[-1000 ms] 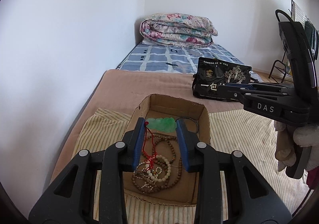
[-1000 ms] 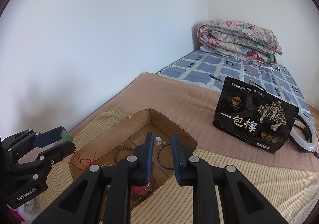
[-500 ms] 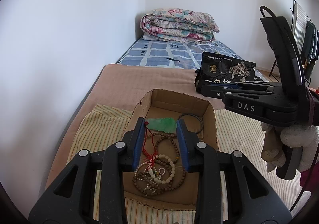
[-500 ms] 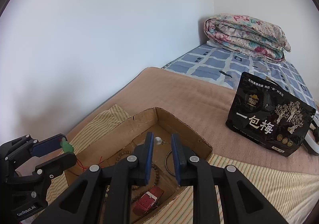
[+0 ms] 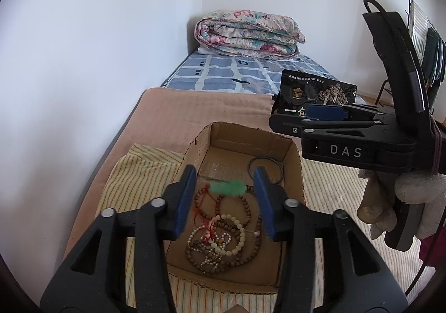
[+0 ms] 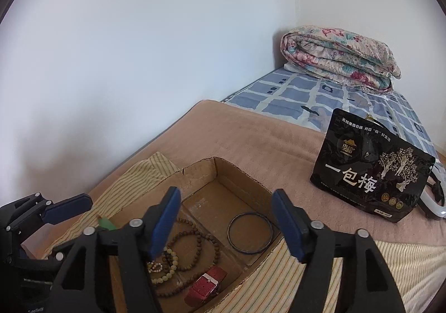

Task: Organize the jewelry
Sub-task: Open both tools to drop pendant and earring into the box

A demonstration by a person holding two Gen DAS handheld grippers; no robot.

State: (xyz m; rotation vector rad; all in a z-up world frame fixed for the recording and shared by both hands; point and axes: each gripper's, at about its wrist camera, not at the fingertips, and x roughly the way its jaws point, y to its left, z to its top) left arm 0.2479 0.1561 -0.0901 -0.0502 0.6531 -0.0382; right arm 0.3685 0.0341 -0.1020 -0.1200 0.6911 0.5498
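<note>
At the near end of the bed, the cardboard box (image 5: 292, 162) holds the jewelry. The left gripper (image 5: 223, 196) hovers over it, jaws opening, the green jade pendant (image 5: 227, 187) dropping free between them onto the bead strands (image 5: 223, 237). Best to let it settle before lifting straight up, so the red cord doesn't snag. The right gripper (image 6: 225, 221) opens wide and empty above the red watch (image 6: 206, 285) and dark bangle (image 6: 249, 232). Farther along the bed stands a black snack bag (image 6: 370, 173).
</note>
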